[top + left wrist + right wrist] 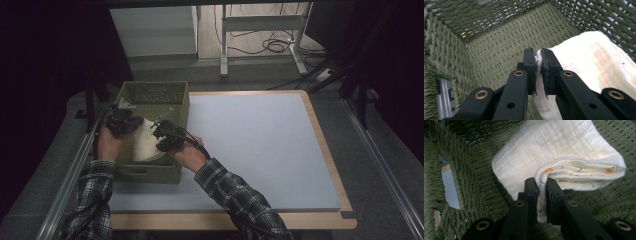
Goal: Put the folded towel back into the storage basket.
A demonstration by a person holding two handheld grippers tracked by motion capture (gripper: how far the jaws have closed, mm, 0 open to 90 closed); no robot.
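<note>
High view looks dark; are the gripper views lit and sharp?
High view: dim, black edges, only the table is pale. Left gripper view: basket sharp, cloth overexposed. Right gripper view: cloth weave sharp, jaws slightly soft.

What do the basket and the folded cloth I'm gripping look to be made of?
Basket: looks like woven cord or paper rope, matte olive green; twisted strands and open gaps show in the walls. Folded cloth: seemingly soft cotton gauze, cream and matte, with a crinkled weave, layered edges and small orange and dark marks.
</note>
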